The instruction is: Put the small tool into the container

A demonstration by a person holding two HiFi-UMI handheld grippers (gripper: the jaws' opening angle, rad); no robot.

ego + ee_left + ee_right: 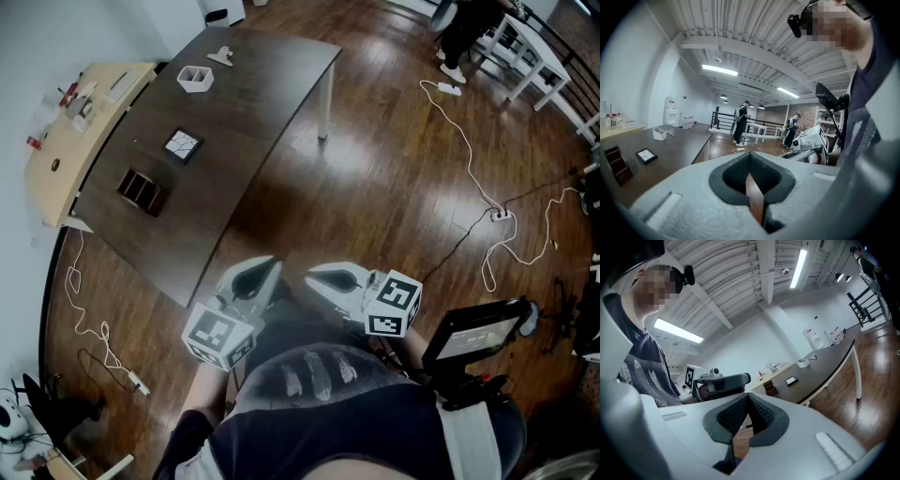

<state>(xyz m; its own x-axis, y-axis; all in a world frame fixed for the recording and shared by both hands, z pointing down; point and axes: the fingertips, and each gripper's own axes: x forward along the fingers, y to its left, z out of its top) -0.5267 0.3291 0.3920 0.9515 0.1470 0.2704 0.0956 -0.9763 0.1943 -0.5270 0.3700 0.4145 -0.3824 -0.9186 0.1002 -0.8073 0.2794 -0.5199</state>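
Held low and close before the person's body, off the near corner of the table [262, 141] — left gripper [267, 272] and right gripper [317, 277], side by side, tips near each other but not touching. Jaws of the left gripper together, only a thin slit below the pads, nothing between them. Same on the right gripper: jaws pressed together, empty.

At the far end of the table, close to its far edge: small tool [221, 57], a light clip-like piece, lying flat and outside the container. Just beside it, a little nearer to the person — white container [195, 78], open at the top. Tool and container near each other but apart, and both well apart from the grippers.

Further along the left edge of the table: a square black-framed tile [183, 144], then a dark box with compartments [142, 190] near the left corner. Beyond that edge, a light wooden side table [66, 141] with small things on it, too small to tell. Around the table, shiny wooden floor [394, 159].
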